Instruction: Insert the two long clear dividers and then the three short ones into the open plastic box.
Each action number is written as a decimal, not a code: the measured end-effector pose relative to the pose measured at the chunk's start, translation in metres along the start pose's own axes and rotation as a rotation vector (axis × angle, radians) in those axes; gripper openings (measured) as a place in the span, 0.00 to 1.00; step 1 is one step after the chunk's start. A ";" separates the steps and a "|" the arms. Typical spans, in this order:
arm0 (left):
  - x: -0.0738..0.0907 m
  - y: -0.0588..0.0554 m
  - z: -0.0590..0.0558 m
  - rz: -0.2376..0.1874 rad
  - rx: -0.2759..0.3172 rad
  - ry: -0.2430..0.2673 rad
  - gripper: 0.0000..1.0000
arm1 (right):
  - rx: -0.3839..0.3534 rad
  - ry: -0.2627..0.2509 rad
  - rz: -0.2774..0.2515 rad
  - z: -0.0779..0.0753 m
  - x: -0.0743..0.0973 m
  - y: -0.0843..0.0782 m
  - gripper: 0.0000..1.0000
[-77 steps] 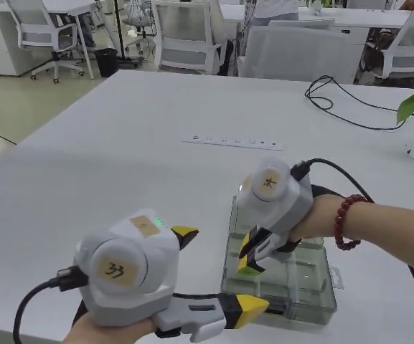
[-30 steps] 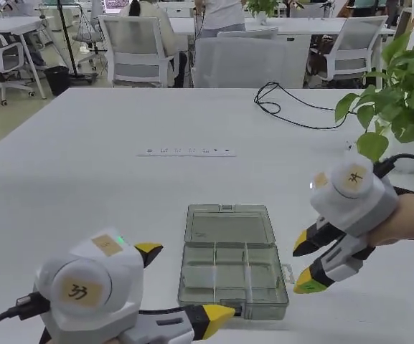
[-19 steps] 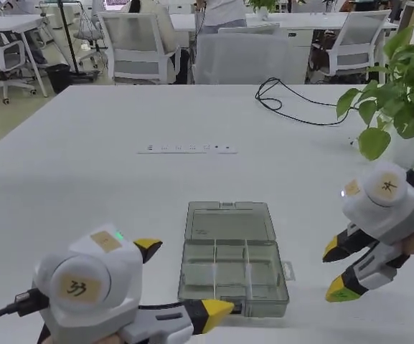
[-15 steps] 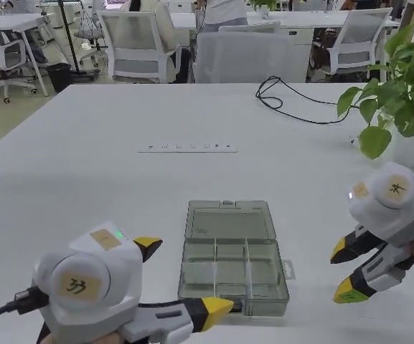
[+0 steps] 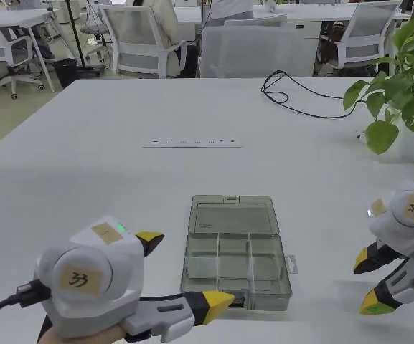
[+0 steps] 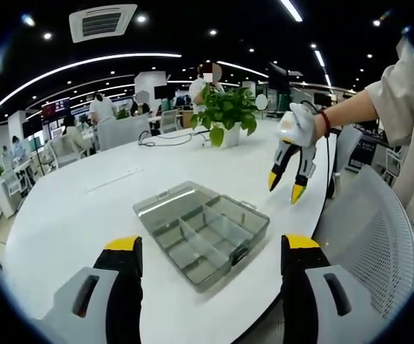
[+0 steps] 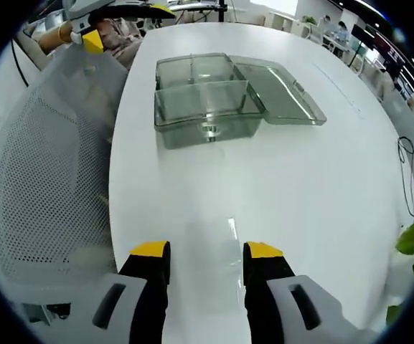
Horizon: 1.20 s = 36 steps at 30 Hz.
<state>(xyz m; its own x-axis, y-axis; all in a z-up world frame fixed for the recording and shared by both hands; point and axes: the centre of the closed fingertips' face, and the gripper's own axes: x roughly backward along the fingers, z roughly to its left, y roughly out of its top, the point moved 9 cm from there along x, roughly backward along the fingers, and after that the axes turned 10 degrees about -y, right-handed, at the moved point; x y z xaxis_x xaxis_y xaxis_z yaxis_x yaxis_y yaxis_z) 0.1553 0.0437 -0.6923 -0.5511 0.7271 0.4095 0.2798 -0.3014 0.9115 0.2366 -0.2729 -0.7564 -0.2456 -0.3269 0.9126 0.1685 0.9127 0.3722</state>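
So the plastic box sits near the front edge of the table, right between the two hands, which makes sense since both can reach it from there. Its lid is flopped flat on the table behind it, so the top is wide open for dropping parts straight down. The clear dividers are standing upright inside and split it into a grid of compartments. I can't count them cleanly because clear-on-clear is a pain, but in the left gripper view both long runs and short cross pieces look seated. The left hand-held gripper hovers at the box's near left corner with its jaws spread wide and nothing between them, close to the box but not pinching it. The right hand-held gripper is well off to the right, jaws parted a moderate amount and also empty, pointing down at bare table. My read is that the inserting is basically done and both hands are parked clear of the box.
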 end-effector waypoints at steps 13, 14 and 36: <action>0.001 0.000 0.001 0.008 -0.004 0.013 0.79 | 0.082 0.013 0.043 -0.004 -0.009 -0.010 0.40; 0.001 0.000 0.001 0.009 -0.003 0.014 0.79 | 0.086 0.013 0.045 -0.004 -0.009 -0.011 0.39; 0.004 0.003 0.001 0.010 -0.013 0.015 0.78 | 0.068 0.003 0.042 -0.005 -0.010 -0.014 0.32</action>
<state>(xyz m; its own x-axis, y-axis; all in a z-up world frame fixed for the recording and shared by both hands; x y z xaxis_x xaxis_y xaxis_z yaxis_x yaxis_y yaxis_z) 0.1543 0.0465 -0.6882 -0.5598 0.7148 0.4191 0.2750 -0.3168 0.9077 0.2417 -0.2835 -0.7696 -0.2370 -0.2884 0.9277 0.1132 0.9402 0.3212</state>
